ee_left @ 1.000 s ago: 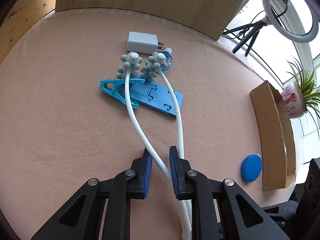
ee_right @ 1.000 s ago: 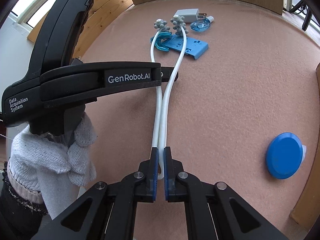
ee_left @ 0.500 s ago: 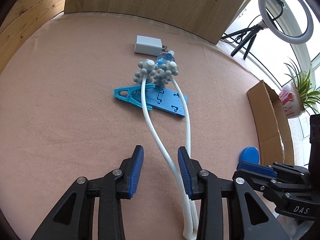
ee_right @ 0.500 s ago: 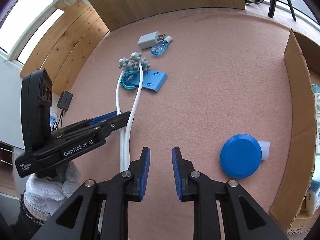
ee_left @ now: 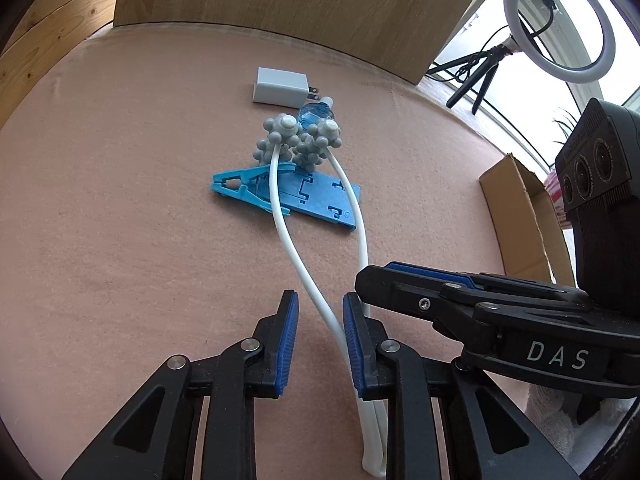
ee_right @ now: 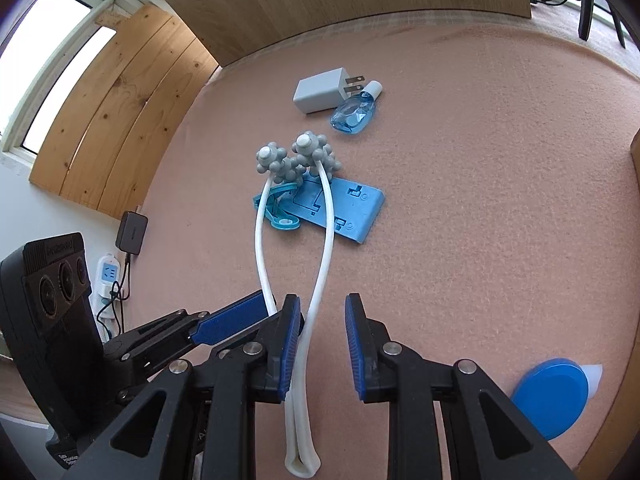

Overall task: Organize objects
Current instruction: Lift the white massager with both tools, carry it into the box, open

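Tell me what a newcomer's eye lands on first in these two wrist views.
First, the white two-armed massager with grey knobbly heads, lying lengthwise on the pink table cover, its heads resting over a flat blue plastic stand. Both the left gripper and the right gripper hang over its looped end, jaws open. Beyond the heads lie a white plug adapter and a small blue bottle, touching.
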The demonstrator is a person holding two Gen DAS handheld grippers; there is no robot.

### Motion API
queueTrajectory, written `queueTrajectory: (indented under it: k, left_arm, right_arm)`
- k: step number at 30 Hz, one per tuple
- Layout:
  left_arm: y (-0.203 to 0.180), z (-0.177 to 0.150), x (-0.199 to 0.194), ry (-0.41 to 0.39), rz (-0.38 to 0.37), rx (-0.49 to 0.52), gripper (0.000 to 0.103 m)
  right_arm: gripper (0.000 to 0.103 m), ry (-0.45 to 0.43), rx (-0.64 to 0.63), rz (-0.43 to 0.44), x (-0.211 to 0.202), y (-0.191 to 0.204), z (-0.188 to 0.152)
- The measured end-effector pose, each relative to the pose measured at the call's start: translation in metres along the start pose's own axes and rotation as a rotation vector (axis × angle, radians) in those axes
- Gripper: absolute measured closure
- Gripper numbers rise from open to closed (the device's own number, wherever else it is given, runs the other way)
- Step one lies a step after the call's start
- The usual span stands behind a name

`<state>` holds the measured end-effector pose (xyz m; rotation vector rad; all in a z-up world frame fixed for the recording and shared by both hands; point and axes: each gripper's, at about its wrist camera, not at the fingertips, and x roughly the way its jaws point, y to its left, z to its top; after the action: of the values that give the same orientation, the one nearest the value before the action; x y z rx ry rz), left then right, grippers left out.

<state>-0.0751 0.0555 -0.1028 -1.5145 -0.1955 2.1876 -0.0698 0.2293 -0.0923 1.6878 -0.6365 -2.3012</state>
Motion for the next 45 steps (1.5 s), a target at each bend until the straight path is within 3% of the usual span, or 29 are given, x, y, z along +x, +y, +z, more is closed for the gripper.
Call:
queueTrajectory:
  k: [4,9,22,27,32,45]
  left_arm:
    - [0.004,-0.001,0.001,0.000,-0.021,-0.014,0.085]
    - [0.003,-0.001,0.000,-0.003,-0.026,-0.007,0.086]
    - [-0.011,0.001,-0.020,-0.048,-0.080,-0.029,0.087]
    - [-0.036,0.002,-0.027,-0.060,-0.115,0.009,0.089]
    - [-0.067,0.006,-0.032,-0.071,-0.153,0.056,0.090]
    - [-0.172,0.019,-0.029,-0.073,-0.300,0.176,0.090]
  right_arm:
    - [0.083,0.012,0.013,0.027,0.007,-0.002,0.004]
    - [0.094,0.020,0.019,0.069,0.007,0.000,0.004]
    - [0.094,-0.025,0.071,0.147,-0.025,-0.008,0.008]
    - [0.095,-0.058,0.083,0.165,-0.048,-0.010,0.004]
    - [0.095,-0.120,0.102,0.127,-0.076,-0.018,-0.002]
    - [0.097,-0.262,0.233,0.128,-0.172,-0.084,-0.026]
